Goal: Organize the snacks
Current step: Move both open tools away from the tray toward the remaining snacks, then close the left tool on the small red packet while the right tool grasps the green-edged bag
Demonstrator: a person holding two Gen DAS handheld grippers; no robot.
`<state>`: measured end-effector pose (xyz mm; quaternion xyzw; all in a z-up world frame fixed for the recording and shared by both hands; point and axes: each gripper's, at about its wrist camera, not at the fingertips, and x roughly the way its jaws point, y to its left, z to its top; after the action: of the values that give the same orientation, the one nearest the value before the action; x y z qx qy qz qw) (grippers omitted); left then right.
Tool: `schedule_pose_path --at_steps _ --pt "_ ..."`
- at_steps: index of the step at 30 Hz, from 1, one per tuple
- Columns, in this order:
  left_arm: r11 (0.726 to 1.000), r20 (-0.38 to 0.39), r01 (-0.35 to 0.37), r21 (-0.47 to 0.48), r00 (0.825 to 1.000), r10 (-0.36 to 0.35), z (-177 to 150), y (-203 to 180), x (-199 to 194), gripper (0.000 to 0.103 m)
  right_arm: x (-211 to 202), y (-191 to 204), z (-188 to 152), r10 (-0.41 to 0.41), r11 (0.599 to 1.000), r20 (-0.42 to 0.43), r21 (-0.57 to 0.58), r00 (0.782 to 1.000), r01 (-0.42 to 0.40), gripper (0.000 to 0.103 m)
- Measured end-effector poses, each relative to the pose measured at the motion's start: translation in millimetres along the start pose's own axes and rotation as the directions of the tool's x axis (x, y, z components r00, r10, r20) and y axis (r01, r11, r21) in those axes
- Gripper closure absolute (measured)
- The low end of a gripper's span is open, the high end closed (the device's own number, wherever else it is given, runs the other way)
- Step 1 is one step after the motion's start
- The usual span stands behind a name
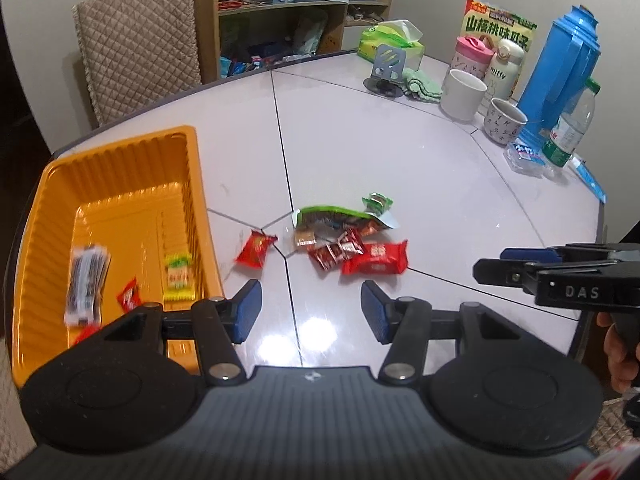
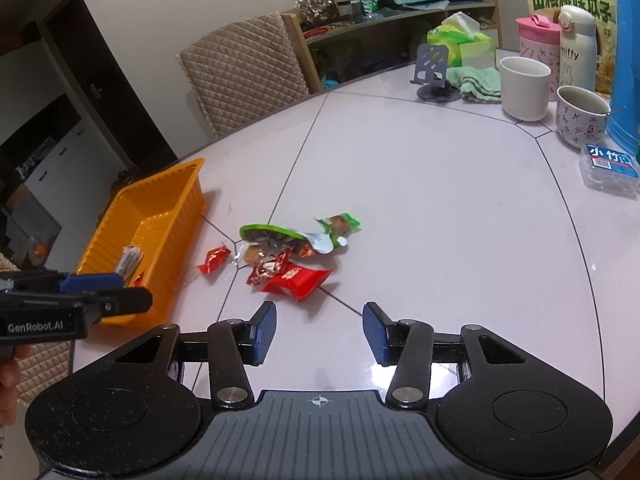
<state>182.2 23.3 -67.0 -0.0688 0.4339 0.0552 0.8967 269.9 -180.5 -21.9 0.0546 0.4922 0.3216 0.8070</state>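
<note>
As the left wrist camera shows it:
Left gripper [image 1: 311, 310]: jaws spread, nothing between the blue pads, held above bare tabletop.
Table [image 1: 400, 152]: pale, glossy, with dark seams.
Orange tray [image 1: 120, 168]: at the left, on the table's edge; inside lie a blurred black-and-white packet [image 1: 86, 284], a yellow-green packet [image 1: 179, 277] and a small red candy [image 1: 129, 299].
Snack pile [image 1: 344, 240]: on the table ahead of the pads, to the right of the tray.
Pile contents: a torn green bag [image 1: 332, 218], dark red sachets [image 1: 338, 252], a large red packet [image 1: 376, 262].
Lone red candy [image 1: 256, 249]: between pile and tray, apart from both.
Right gripper [image 1: 496, 266]: enters from the right edge, side on; whether its jaws are parted cannot be told here.
Far side: white cup [image 1: 464, 94], blue thermos [image 1: 560, 68], tissue pack [image 1: 390, 40].

As the right wrist camera shows it:
Right gripper [image 2: 319, 334]: jaws spread, empty, over the table just short of the large red packet [image 2: 296, 280].
Snack pile [image 2: 288, 252]: ahead and slightly left of the pads.
Orange tray [image 2: 160, 200]: further left, packets inside.
Left gripper [image 2: 120, 292]: at the left edge in front of the tray, side on, a hand [image 2: 8, 384] below it.
Lone red candy [image 2: 214, 261]: between tray and pile.
</note>
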Motion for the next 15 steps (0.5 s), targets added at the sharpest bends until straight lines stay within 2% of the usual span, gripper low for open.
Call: schedule_pose_path --at_steps 4,7,15 --pt "0.999 -0.028 -0.014 0.041 0.999 0.015 12.8 3.7 21.7 0.057 9.4 -6.8 7.4 -0.001 1.0 -0.006 0.01 1.0 0.001 0.055" --pt "0.998 -0.047 -0.019 0.057 0.999 0.022 22.4 7.6 37.3 0.057 18.5 -11.1 14.0 -0.002 1.0 -0.006 0.011 1.0 0.002 0.055" --pt "0.996 -0.107 -0.007 0.084 0.994 0.016 41.6 15.6 77.6 0.063 42.9 -17.5 33.1 0.002 1.0 -0.006 0.011 1.0 -0.002 0.055"
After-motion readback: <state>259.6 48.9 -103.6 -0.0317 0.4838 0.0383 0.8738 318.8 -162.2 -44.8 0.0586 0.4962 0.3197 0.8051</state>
